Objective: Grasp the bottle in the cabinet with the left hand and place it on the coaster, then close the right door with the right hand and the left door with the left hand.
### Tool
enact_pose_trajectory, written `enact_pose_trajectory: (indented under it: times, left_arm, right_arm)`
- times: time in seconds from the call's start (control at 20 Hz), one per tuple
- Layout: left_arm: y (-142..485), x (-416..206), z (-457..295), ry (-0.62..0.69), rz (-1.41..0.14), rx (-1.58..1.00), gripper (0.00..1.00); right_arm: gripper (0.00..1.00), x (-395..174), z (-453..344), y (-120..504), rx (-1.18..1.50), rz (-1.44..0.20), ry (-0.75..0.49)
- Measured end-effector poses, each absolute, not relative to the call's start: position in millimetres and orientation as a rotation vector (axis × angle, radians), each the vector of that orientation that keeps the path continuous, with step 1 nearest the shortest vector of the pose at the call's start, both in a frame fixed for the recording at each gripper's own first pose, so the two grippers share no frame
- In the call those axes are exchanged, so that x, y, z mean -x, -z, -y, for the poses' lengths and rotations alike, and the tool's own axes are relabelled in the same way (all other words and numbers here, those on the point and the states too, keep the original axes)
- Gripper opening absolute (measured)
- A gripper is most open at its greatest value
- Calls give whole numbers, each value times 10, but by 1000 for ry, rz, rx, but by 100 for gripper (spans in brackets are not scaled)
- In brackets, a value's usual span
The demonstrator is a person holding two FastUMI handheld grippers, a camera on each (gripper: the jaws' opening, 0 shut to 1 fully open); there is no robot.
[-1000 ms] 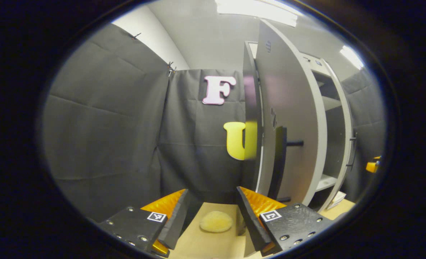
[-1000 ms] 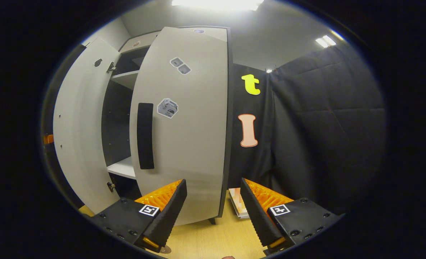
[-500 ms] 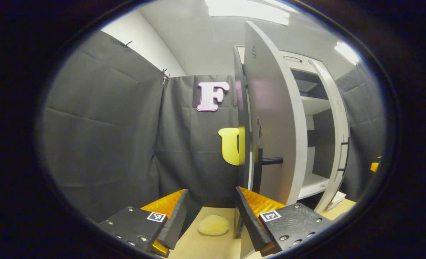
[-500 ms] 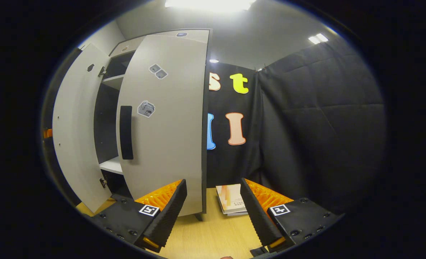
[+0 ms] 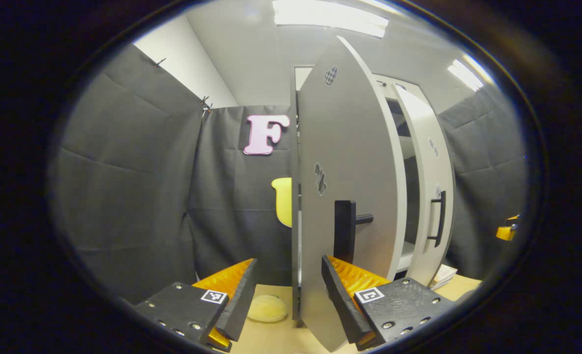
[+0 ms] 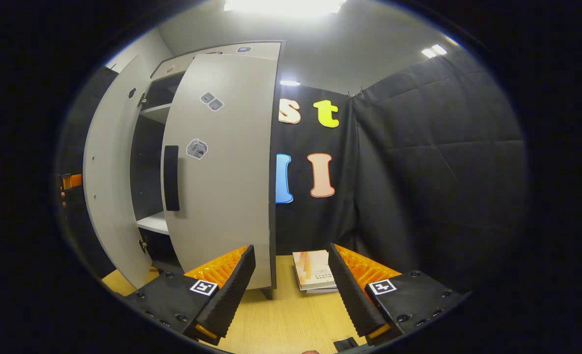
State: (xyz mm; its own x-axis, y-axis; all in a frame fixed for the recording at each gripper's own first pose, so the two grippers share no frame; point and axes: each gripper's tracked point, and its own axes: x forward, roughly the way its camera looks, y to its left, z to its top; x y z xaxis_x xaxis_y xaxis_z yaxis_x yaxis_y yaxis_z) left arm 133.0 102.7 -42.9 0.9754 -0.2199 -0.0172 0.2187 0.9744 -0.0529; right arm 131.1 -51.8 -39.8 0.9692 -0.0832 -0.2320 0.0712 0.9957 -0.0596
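Low in the left gripper view, the left gripper point(image 5: 289, 295) is released, its two fingers spread wide with nothing between them. Just behind its left finger, at the bottom centre of the frame, a round pale yellow coaster point(image 5: 267, 309) lies on the wooden desk point(image 5: 271, 339); I cannot make out a bottle on it. Right of centre, the cabinet's left door point(image 5: 345, 196) stands ajar, edge-on to the camera, its dark handle point(image 5: 345, 231) just above the right finger. Farther right, the right door point(image 5: 431, 196) is nearly shut, a narrow dark gap between the two. At the far right edge the other gripper shows small

Turning to the right gripper view, the left door stands open at the left of the frame, then the cabinet point(image 6: 153, 162) shelves, then the right door with its handle point(image 6: 171, 178). At the bottom the right gripper point(image 6: 291, 290) is released and empty, with a book point(image 6: 314, 271) lying on the desk between its fingers
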Motion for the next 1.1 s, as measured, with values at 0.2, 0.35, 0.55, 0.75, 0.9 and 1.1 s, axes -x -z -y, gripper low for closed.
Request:
enact_pose_trajectory:
  times: [0.2,0.35,0.55,0.75,0.9,1.1]
  left_arm:
    - [420,-1312,-719,270,-21,81,80]
    - [480,-1315,-558,307,-35,85,80]
    - [525,-1307,-360,354,-49,91,80]
    - [489,-1348,-230,359,-33,101,79]
    - [511,-1392,-193,354,-23,95,80]
    - [509,-1351,-191,348,-22,99,79]
  right_arm:
    - [95,-1230,638,427,45,-247,84]
    - [95,-1171,755,429,43,-247,97]
    - [95,-1087,903,453,49,-258,120]
    - [95,-989,981,441,45,-259,132]
    - [95,-925,992,416,50,-255,132]
    - [95,-867,955,347,40,-243,114]
